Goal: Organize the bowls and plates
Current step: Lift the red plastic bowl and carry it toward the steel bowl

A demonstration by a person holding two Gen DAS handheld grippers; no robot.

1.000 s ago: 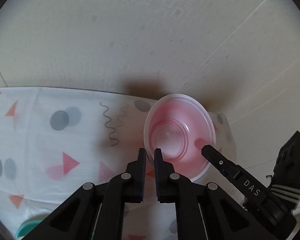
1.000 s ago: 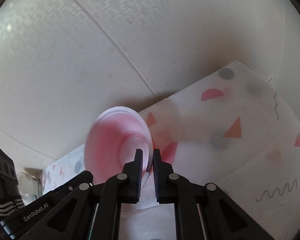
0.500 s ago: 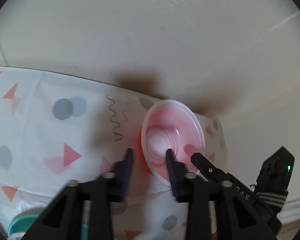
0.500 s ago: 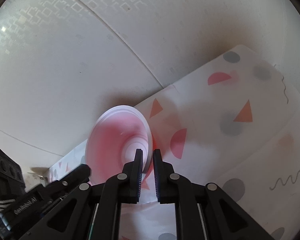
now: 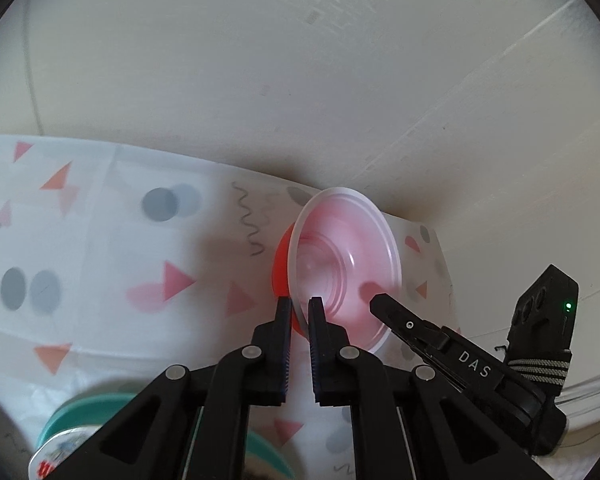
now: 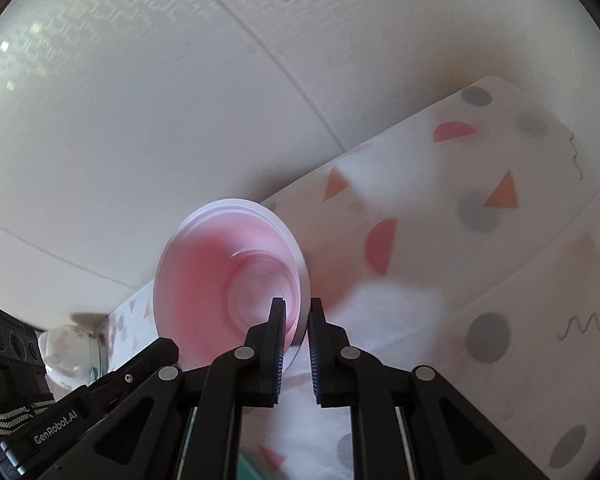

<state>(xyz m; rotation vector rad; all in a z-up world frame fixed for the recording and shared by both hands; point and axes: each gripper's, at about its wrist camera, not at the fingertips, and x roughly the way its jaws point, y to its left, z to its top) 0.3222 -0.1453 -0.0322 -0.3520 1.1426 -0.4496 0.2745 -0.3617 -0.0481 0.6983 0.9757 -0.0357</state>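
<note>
A translucent white bowl (image 5: 346, 264) nested in a red bowl (image 5: 281, 264) is held tilted on its side above the patterned tablecloth (image 5: 100, 272). My left gripper (image 5: 299, 306) is shut on the near rim of the nested bowls. My right gripper (image 6: 296, 308) is shut on the opposite rim of the translucent bowl (image 6: 224, 272); its fingers also show in the left wrist view (image 5: 396, 314). The left gripper's body shows at the lower left of the right wrist view (image 6: 112, 396).
A teal-rimmed plate stack (image 5: 80, 424) lies at the lower left in the left wrist view. A white wall (image 5: 300, 80) stands just behind the table. A clear glass jar (image 6: 74, 354) stands beyond the table's far left edge in the right wrist view.
My left gripper opened half a second ago and has shut again on the bowl rim. The bowls turned a little, so the red outer bowl now shows at the left.
</note>
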